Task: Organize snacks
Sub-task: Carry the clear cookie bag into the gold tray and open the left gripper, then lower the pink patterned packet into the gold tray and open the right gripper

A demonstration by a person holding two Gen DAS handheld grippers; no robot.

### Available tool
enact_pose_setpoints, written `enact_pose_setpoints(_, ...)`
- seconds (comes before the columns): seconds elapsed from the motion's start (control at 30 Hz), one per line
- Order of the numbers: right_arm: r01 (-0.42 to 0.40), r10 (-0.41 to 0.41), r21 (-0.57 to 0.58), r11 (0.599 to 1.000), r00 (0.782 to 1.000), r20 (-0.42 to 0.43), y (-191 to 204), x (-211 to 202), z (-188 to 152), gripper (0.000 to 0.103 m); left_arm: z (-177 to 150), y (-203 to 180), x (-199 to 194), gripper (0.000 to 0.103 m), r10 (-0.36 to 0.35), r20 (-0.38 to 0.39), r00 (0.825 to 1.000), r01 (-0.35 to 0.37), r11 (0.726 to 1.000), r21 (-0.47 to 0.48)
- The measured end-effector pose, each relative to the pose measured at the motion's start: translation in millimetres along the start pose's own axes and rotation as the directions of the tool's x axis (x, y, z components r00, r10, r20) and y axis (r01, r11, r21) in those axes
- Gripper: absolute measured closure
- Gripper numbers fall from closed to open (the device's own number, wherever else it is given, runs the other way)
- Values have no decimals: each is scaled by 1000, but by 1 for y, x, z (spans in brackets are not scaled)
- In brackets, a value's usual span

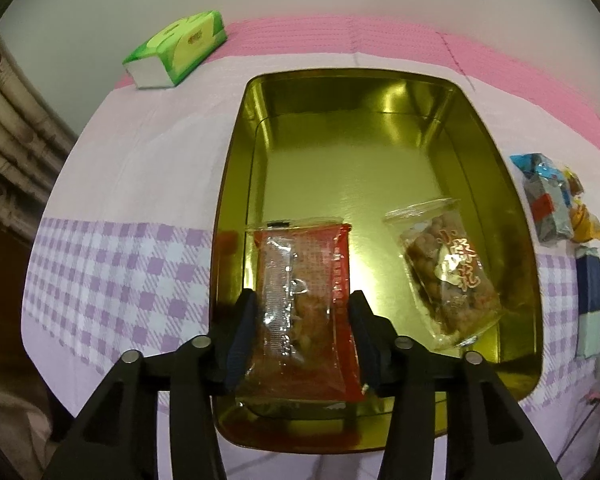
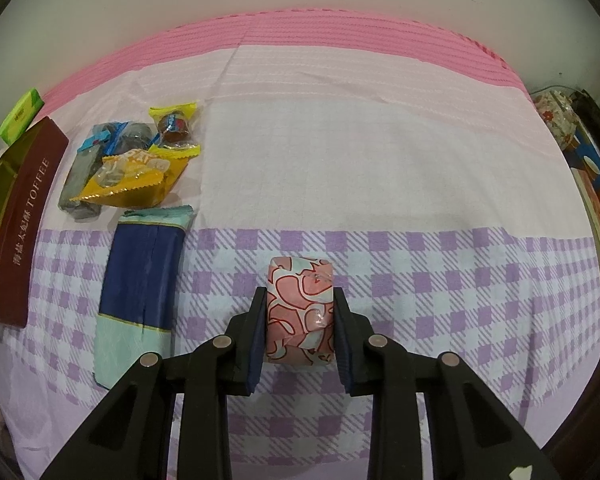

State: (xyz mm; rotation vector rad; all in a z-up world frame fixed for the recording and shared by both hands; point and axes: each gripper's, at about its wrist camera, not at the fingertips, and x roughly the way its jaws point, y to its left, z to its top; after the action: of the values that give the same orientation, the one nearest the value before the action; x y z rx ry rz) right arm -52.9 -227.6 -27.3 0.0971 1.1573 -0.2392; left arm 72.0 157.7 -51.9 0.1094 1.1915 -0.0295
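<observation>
The cloth-covered worktop (image 2: 380,152) carries everything; its pink far edge runs just below the wall, and its right side lies bare, giving the right hand free room to travel. On the left stands the gold tin (image 1: 496,184), open, with low walls and most of its floor still uncovered. Just beside it lie the loose snacks: a dark blue packet (image 2: 140,280), a grey wrapped bar (image 2: 80,184), a yellow sachet (image 2: 136,184) and a small brown sweet (image 2: 174,124). A green tissue pack (image 1: 178,50) sits well apart at the back.

Inside the tin a clear bag of nuts (image 1: 448,276) rests by the right wall. The left gripper (image 1: 303,300) hangs over the near-left corner with the red packet (image 1: 304,300) between its fingers; these look spread enough to have let go, the packet lying on the tin floor. To finish well, lift straight up so the fingers clear the near rim without dragging the packet.

The right gripper (image 2: 300,306) pinches the pink patterned sweet (image 2: 300,308) on the checked cloth. It should rise before crossing over the tin wall.
</observation>
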Motion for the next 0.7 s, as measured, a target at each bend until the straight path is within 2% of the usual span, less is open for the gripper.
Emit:
enact_pose_setpoints(0.07, 4, -4, -8, 1000, 1000, 11, 5, -5, 4, 76, 0, -1, -5, 45, -12, 17, 1000, 12, 1000, 5)
enact_pose_setpoints(0.2, -1, 4, -38, 999, 998, 67, 19, -27, 18, 76, 1, 1, -20, 43, -50, 59, 997, 50, 999, -2)
enact_pose_setpoints(0.37, -63, 77, -110, 992, 989, 128, 55, -52, 39, 76, 3, 17, -40, 41, -77, 129, 989, 86, 994, -70)
enact_pose_setpoints(0.43, -99, 122, -159, 982, 983, 137, 78, -57, 47, 76, 2, 25, -46, 41, -59, 150, 987, 74, 993, -96)
enact_pose_setpoints(0.57, -186, 221, -250, 950, 968, 119, 133, -56, 59, 76, 1, 44, -51, 41, 26, 172, 985, 3, 987, -164)
enact_pose_setpoints(0.7, -241, 286, -321, 916, 953, 102, 179, -52, 68, 76, -7, 61, -51, 41, 93, 155, 984, -58, 975, -216)
